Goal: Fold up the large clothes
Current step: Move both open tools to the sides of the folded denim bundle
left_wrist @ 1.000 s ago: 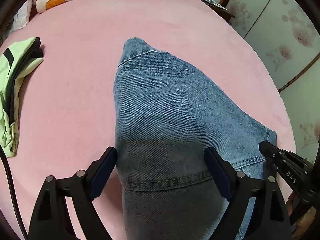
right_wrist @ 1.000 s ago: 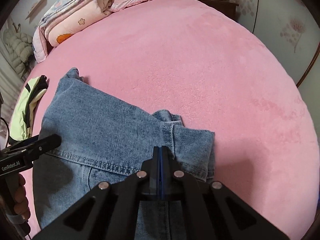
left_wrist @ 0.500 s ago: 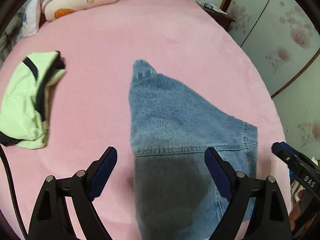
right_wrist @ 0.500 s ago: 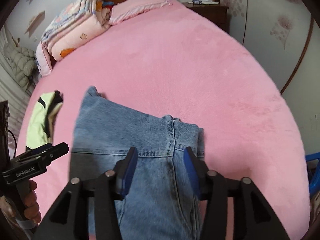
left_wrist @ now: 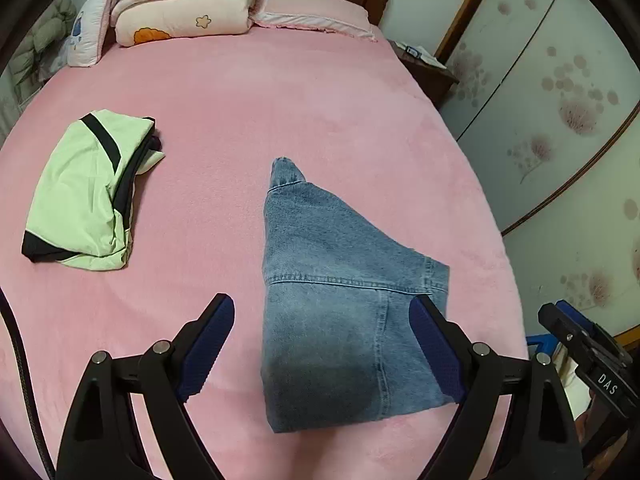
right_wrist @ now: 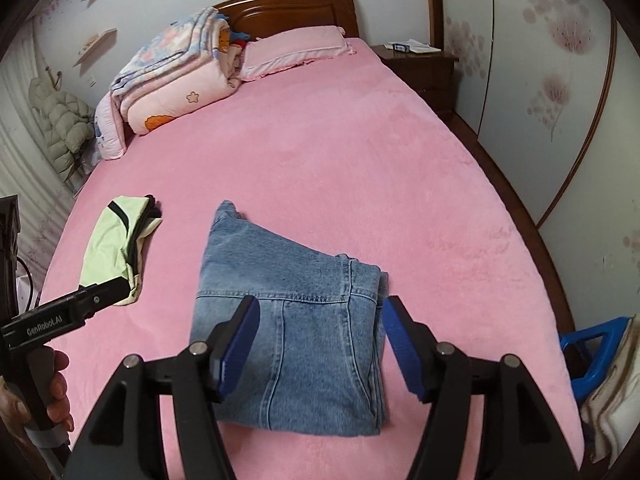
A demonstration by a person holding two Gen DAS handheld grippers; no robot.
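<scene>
A pair of blue jeans lies folded into a compact bundle on the pink bed, also seen in the right wrist view. My left gripper is open and empty, held above the near end of the jeans. My right gripper is open and empty, held above the jeans' near right part. The right gripper shows at the right edge of the left wrist view, and the left gripper shows at the left of the right wrist view.
A folded light-green and black garment lies to the left of the jeans. Stacked quilts and a pink pillow sit at the headboard. A wooden nightstand and a blue stool stand right of the bed.
My right gripper opened and let go of the jeans. Both grippers pulled back and up from the folded jeans, which now lie flat on the bed.
</scene>
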